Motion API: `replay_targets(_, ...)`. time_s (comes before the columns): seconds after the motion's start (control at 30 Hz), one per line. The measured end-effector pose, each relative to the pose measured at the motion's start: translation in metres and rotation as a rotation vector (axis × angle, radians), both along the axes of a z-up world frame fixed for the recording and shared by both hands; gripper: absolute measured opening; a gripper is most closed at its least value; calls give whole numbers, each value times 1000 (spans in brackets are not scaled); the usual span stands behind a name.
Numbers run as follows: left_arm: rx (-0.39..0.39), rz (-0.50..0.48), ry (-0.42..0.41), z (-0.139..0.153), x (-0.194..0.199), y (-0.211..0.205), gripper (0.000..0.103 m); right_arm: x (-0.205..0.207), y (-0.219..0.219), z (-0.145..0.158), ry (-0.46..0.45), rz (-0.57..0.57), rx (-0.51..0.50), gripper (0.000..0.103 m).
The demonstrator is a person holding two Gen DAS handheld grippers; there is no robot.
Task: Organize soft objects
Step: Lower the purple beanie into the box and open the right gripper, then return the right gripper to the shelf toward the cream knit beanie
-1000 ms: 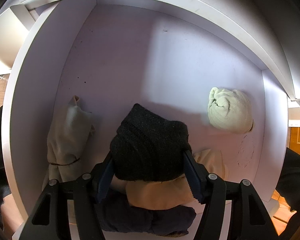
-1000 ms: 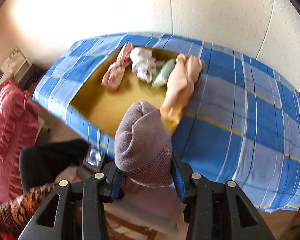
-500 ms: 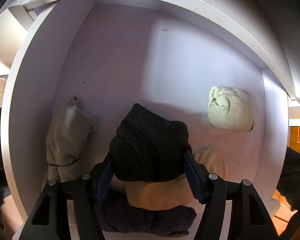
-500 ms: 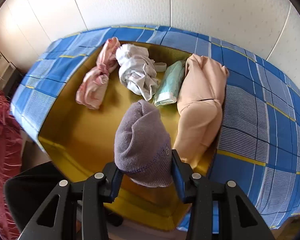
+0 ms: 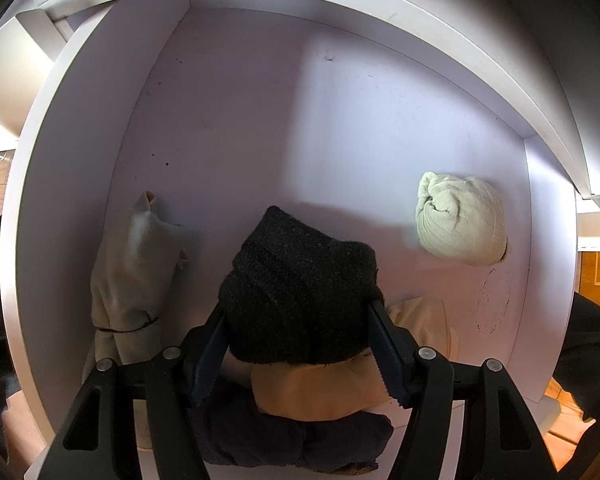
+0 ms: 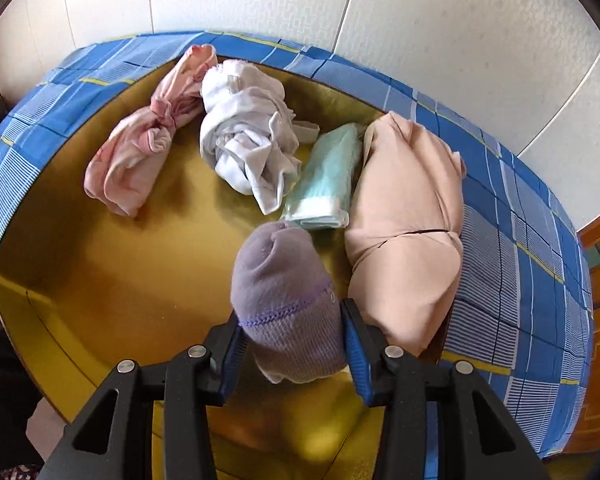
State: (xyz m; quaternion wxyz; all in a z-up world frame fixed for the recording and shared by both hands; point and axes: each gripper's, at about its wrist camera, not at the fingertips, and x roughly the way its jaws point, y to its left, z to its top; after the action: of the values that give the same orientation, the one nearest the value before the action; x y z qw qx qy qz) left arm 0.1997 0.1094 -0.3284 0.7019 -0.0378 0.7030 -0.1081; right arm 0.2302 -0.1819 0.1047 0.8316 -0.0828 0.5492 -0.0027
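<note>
My left gripper [image 5: 298,320] is shut on a black knit roll [image 5: 300,292] and holds it over the floor of a white drawer [image 5: 228,120]. In the drawer lie a pale green roll [image 5: 459,220], a cream bundle [image 5: 132,280], a tan cloth [image 5: 339,388] and a dark navy cloth [image 5: 292,436]. My right gripper [image 6: 294,344] is shut on a grey-purple sock roll [image 6: 288,300] and holds it over the yellow interior of a box [image 6: 120,280]. That box holds a pink bundle [image 6: 140,152], a white bundle [image 6: 248,136], a mint folded cloth [image 6: 327,184] and a peach bundle [image 6: 411,220].
The yellow box has blue plaid outer sides [image 6: 511,248] and stands before a white panelled wall [image 6: 419,20]. The drawer's white walls [image 5: 60,200] curve round its contents. Wooden floor [image 5: 563,420] shows past the drawer's right side.
My right gripper has moved forward and down with the sock roll, from outside the box to low inside it. My left gripper has hardly moved.
</note>
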Motion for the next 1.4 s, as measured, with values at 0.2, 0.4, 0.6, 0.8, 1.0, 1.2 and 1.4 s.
replay_targets(0.2,3,-6,-2,-1,0,-1,69,-10,-7,5,-1,-5,52,46)
replay_targets(0.4,8,-11,-4,2,-3,-7,69,-25,-26,22,-65,-14,141,47)
replay_targets(0.6,9,-18,-6,4,-3,-9,69,-47,-47,48,-166,-44,276,47)
replay_targets(0.8,7,-18,-4,3,-2,-8,69,-99,-53,64,-246,56,400,47)
replay_targets(1.0,6,-17,-4,3,-2,-9,69,-157,-56,43,-186,150,507,47)
replay_targets(1.2,4,-16,-3,3,-2,-8,69,-209,-35,-13,-22,291,527,47)
replay_targets(1.4,-2,-9,-1,0,-2,-4,69,-219,-5,-126,371,232,440,47)
